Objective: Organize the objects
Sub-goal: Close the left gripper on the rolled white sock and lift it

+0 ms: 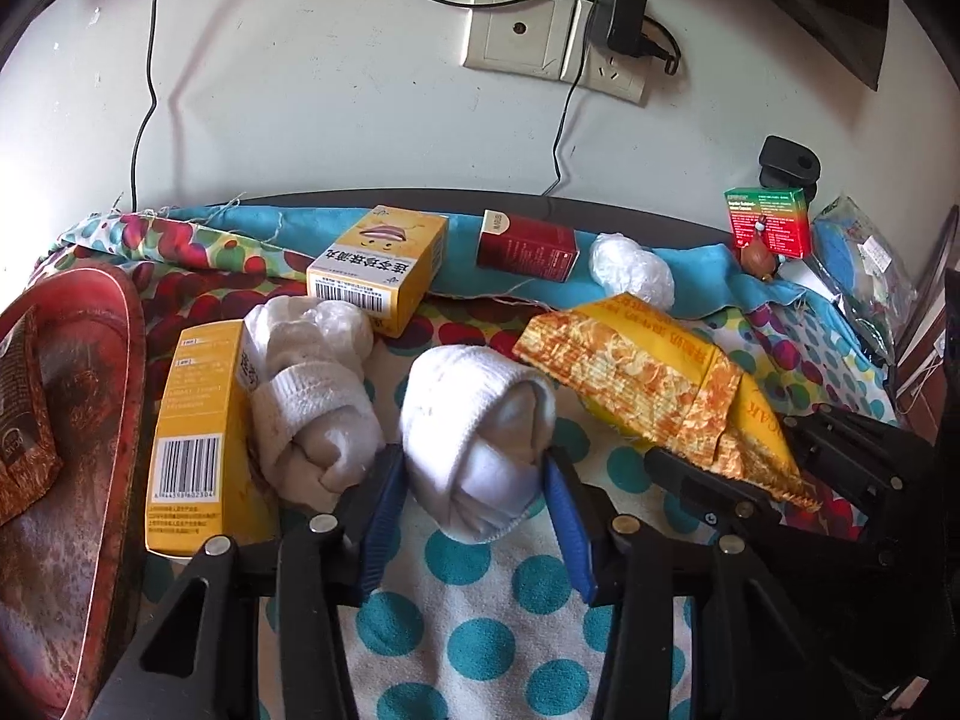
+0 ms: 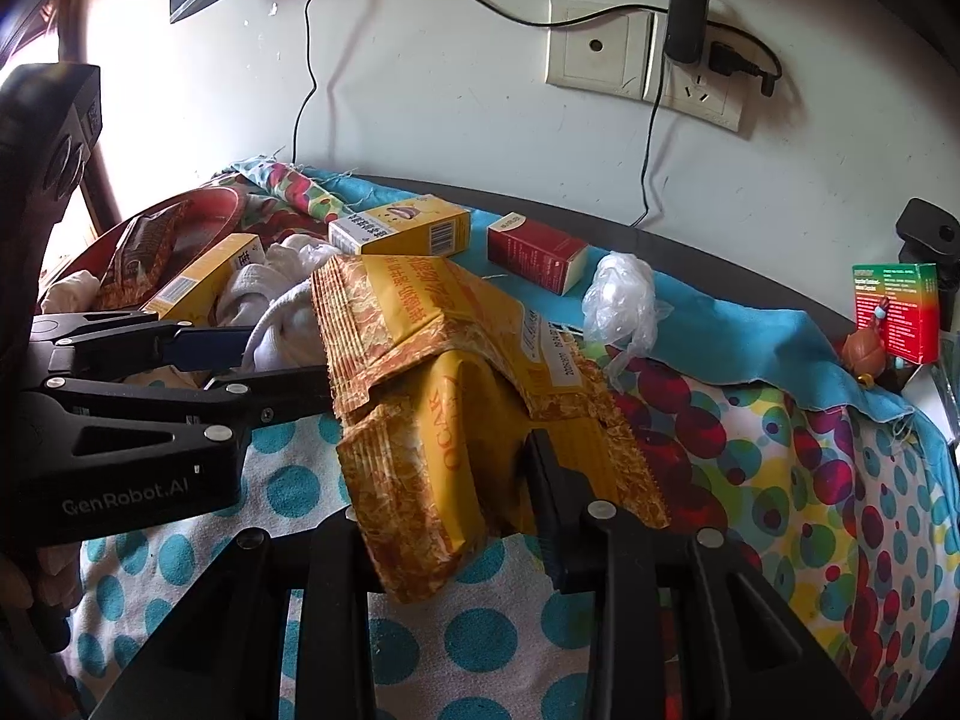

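My left gripper [image 1: 474, 474] has its blue-padded fingers on both sides of a rolled white sock [image 1: 480, 450] lying on the dotted cloth; the pads touch its sides. It also shows in the right wrist view [image 2: 240, 366]. My right gripper [image 2: 444, 480] is shut on a yellow-orange snack packet [image 2: 432, 372], which shows in the left wrist view [image 1: 648, 384] just right of the sock. A second white sock roll [image 1: 312, 396] lies left of the first. Two yellow boxes [image 1: 198, 432] [image 1: 378, 270] lie nearby.
A red tray [image 1: 66, 420] holding a brown packet [image 1: 18, 414] sits at the left. A dark red box [image 1: 528, 246], crumpled plastic [image 1: 630, 270], a green-red box [image 1: 768, 222] and a bagged item [image 1: 864, 264] lie along the back by the wall with sockets [image 1: 552, 42].
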Tool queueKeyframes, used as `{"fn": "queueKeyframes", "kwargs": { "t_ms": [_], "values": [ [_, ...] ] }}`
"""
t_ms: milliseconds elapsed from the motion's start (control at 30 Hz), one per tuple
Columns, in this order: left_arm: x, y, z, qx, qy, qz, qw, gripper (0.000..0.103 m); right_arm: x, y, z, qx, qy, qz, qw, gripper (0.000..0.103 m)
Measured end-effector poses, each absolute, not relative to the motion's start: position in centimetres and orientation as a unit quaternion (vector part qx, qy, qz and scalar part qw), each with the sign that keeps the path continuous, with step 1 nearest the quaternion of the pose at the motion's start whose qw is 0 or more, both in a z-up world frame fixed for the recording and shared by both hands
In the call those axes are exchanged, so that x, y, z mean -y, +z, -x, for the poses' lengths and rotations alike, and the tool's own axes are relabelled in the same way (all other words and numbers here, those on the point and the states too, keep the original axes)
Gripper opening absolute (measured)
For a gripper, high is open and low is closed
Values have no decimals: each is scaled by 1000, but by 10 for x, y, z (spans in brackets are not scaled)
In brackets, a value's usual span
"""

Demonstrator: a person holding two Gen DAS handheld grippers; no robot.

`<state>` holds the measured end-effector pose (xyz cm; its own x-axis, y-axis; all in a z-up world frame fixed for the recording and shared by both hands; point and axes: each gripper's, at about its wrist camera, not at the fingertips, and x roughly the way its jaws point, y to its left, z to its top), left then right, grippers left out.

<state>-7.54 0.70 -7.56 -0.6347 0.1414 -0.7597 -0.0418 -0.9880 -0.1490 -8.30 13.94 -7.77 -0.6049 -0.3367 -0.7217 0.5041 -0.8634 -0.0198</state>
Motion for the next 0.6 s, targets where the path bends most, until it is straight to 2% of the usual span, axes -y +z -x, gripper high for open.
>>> {"fn": "queueKeyframes", "kwargs": {
  "t_ms": [600],
  "values": [
    [-21,-69,62,10,909,413,55,44,-142,-77,84,-104,-891,-375,233,31]
  ]
}}
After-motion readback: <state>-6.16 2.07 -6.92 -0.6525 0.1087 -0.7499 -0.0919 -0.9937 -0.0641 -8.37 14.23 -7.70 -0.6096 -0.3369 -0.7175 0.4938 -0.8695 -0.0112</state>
